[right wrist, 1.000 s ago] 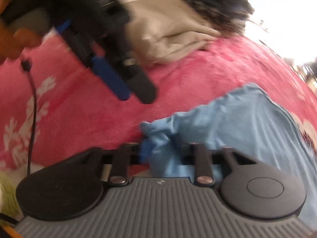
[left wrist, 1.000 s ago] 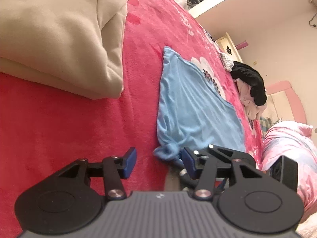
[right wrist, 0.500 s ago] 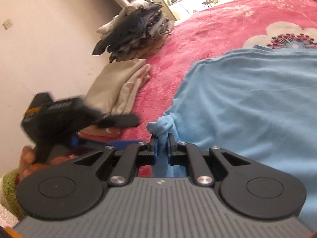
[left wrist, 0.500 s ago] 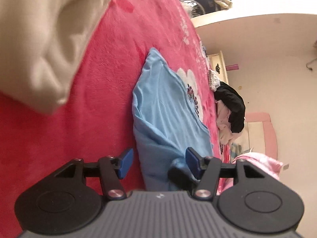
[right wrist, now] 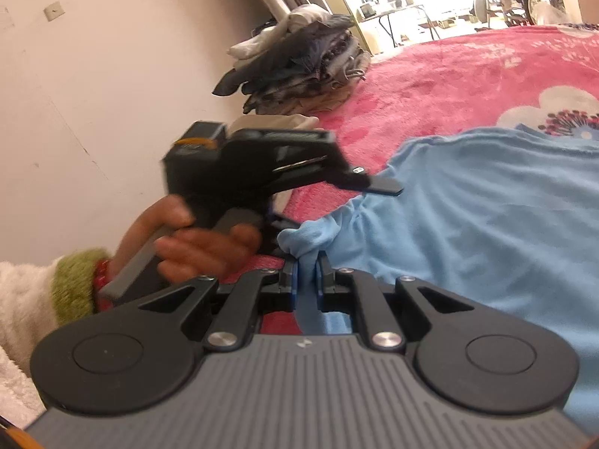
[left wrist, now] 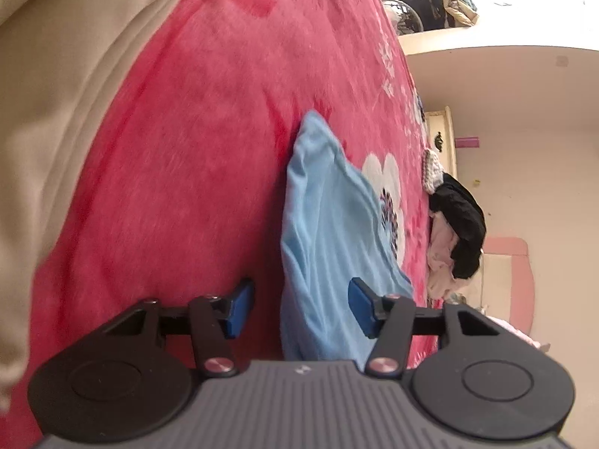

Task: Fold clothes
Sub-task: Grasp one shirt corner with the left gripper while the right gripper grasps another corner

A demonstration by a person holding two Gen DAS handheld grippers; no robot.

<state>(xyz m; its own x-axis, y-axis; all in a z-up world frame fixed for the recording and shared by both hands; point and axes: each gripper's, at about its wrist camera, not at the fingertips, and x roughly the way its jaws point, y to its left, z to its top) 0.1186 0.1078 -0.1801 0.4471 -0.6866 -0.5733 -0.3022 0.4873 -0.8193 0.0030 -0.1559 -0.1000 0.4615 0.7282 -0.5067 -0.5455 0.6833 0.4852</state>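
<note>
Left gripper (left wrist: 297, 310) now swung over blue shirt (left wrist: 329, 247) edge, jaws spread, closing slightly; right gripper (right wrist: 306, 280) pinching bunched corner; ready for two-point lift.

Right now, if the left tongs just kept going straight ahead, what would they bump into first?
Probably the blue shirt on the red blanket: its near edge lies between the open left tongs. Depth is hard to judge, so that is a guess.

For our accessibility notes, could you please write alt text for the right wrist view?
The right gripper pinches a bunched corner of a light blue shirt spread on a pink blanket. A hand holds the left gripper beside it.
</note>
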